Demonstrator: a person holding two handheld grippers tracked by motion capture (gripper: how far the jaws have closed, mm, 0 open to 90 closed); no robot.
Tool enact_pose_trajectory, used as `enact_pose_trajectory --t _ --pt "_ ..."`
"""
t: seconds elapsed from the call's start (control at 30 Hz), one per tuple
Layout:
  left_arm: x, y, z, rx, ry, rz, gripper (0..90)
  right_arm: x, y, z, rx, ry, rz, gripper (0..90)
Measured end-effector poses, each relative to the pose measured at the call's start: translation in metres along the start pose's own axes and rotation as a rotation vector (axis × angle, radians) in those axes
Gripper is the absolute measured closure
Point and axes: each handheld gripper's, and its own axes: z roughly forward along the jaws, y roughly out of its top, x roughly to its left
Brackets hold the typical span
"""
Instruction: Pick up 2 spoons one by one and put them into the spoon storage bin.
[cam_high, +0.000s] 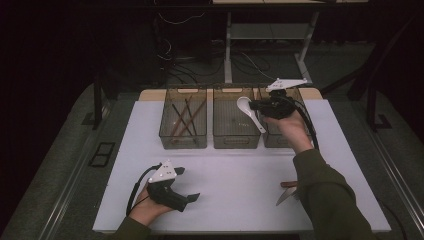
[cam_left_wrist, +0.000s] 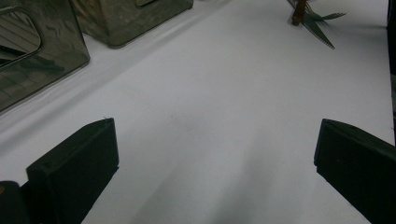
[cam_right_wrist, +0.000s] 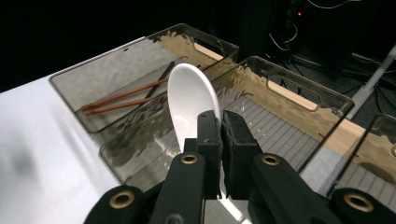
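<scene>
The right gripper (cam_right_wrist: 220, 122) pinches a white spoon (cam_right_wrist: 190, 100) by its handle above the middle bin (cam_right_wrist: 299, 100); the smooth handle could slip and drop outside that bin. The left gripper (cam_high: 186, 184) rests wide open and empty, well in front of it.

My gripper (cam_right_wrist: 221, 122) pinches the white spoon (cam_right_wrist: 190, 100) by its handle, bowl raised over the smoky bins (cam_right_wrist: 261, 74); chopsticks (cam_right_wrist: 122, 99) lie in the far one.

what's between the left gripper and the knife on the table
Nothing: in the left gripper view, bare white table runs from the left gripper to the knife.
</scene>
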Motion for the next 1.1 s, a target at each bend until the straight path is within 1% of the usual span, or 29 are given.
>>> enact_pose_trajectory --t 0.13,0.23,0.53,0.57,0.67,0.83,0.9,0.93,0.97,1.03,1.07,1.1 --pt "0.0 -0.001 -0.001 0.002 0.0 -0.001 0.0 0.002 0.001 0.015 0.005 -0.006 0.002 85.8" --pt "0.0 -0.001 -0.002 0.0 0.0 -0.003 0.0 0.002 -0.002 0.025 0.023 -0.016 0.007 85.8" --pt "0.001 -0.002 -0.002 -0.005 0.0 -0.002 0.0 0.003 -0.02 0.048 0.123 -0.031 0.023 85.8" --pt "0.0 -0.002 -0.001 -0.01 0.0 -0.007 0.0 0.003 -0.022 0.051 0.135 -0.038 0.019 85.8" --pt "0.001 -0.003 -0.002 -0.001 -0.002 0.002 0.0 0.003 -0.027 0.057 0.172 -0.04 0.015 85.9" --pt "0.001 -0.003 -0.002 -0.002 -0.004 -0.001 0.0 0.004 -0.029 0.061 0.207 -0.04 0.004 84.5" --pt "0.001 -0.003 -0.002 -0.001 -0.003 0.002 0.0 0.005 -0.029 0.06 0.202 -0.033 0.014 74.6" --pt "0.001 -0.003 -0.002 -0.001 -0.003 0.002 0.0 0.005 -0.029 0.059 0.191 -0.042 0.017 70.5" --pt "0.001 -0.003 -0.001 -0.001 -0.003 0.002 0.0 0.005 -0.028 0.058 0.185 -0.042 0.025 67.8" --pt "0.001 -0.003 -0.001 0.0 -0.004 0.003 0.0 0.005 -0.028 0.056 0.177 -0.031 0.041 59.1" --pt "0.001 -0.003 -0.001 -0.001 -0.004 0.003 0.0 0.004 -0.027 0.055 0.168 -0.037 0.043 56.0" --pt "0.0 -0.003 -0.001 -0.003 -0.004 0.001 0.0 0.004 -0.027 0.053 0.16 -0.033 0.055 53.1"
